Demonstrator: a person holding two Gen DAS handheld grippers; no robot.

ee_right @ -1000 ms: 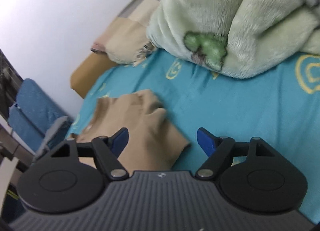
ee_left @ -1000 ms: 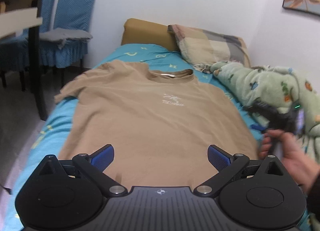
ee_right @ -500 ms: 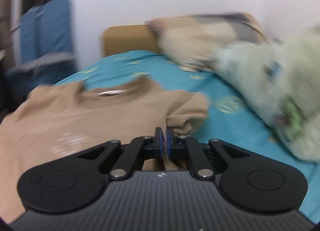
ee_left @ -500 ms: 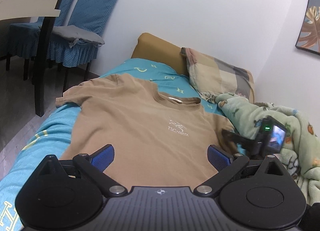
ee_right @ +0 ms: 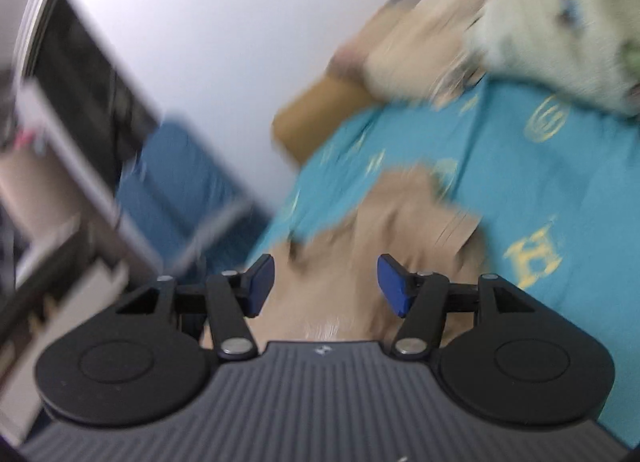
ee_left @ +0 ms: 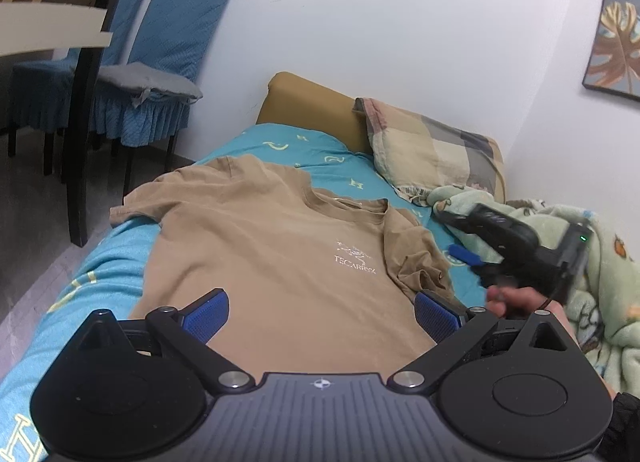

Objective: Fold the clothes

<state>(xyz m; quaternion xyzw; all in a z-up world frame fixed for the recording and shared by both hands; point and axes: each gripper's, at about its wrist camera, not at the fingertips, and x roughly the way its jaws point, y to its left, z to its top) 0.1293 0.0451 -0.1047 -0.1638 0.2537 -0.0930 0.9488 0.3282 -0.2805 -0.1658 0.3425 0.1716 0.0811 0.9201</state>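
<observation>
Clearly the tan T-shirt lies front-up, spread along the bed, its right sleeve flipped inward over the chest, probably as the first fold. Above the hem the left claw hangs wide and empty, seemingly waiting for its own side. Beside that sleeve the right claw also stands wide, gripping nothing; its view is blurred.

The tan shirt is soft matt cotton-like cloth. Beside it the green blanket looks fleecy. The left gripper is matt black plastic with ribbed blue pads.
</observation>
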